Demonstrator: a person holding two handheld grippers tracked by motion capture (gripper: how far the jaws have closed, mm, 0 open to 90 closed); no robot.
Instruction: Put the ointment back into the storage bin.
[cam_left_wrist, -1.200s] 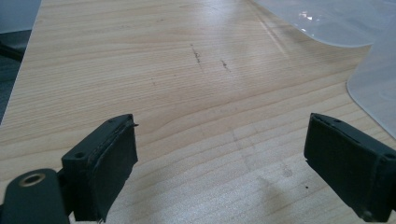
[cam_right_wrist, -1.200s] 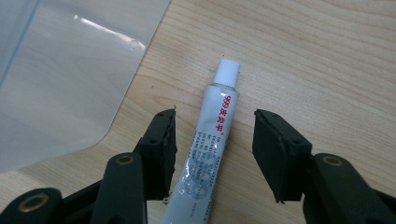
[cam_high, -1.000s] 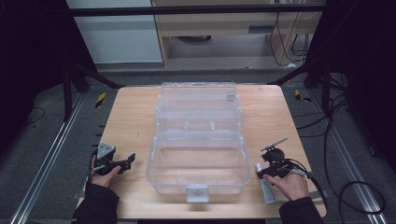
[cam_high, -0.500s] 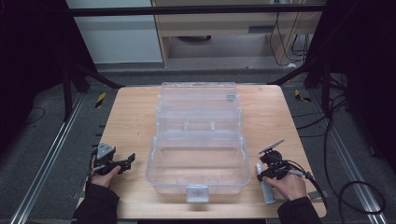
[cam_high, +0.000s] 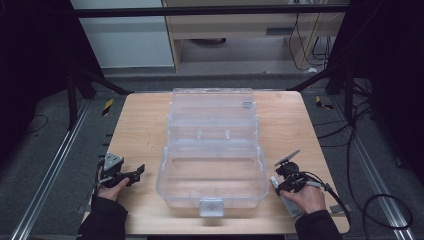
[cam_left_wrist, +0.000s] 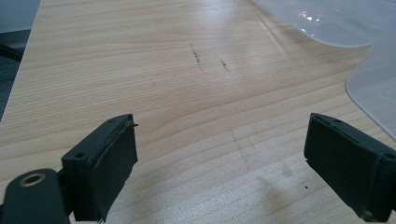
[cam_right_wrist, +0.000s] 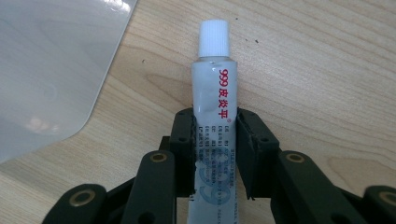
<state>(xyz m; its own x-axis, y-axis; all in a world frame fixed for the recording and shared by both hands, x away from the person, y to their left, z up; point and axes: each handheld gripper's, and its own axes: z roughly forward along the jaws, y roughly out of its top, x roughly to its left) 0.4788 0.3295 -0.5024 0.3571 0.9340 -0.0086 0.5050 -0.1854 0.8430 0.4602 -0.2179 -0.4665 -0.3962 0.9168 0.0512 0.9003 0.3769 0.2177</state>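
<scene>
**Right jaws close on the ointment tube**

Closing is the one change since the earlier frames: the right gripper (cam_right_wrist: 215, 154) has just been drawing its jaws in, and they now press both sides of a white ointment tube (cam_right_wrist: 214, 98); both hands sit where they did a second ago.

Largest on the scene is the wooden table (cam_high: 140, 125), light-grained and set on a dark floor. A clear plastic organizer box (cam_high: 212, 150) stands open at its middle, lid tipped back toward the far edge, a latch at its near wall.

At the near left corner, the left gripper (cam_high: 131, 175) rests in the person's hand beside the box, apart from it. In the left gripper view its two black jaws stand wide apart with bare wood between them, holding nothing.

At the near right, just beside the box's corner, the right gripper (cam_high: 286, 181) lies low over the table. The tube lies flat on the wood between its pads, white ribbed cap (cam_right_wrist: 214, 38) pointing away, red print running along its body.
</scene>
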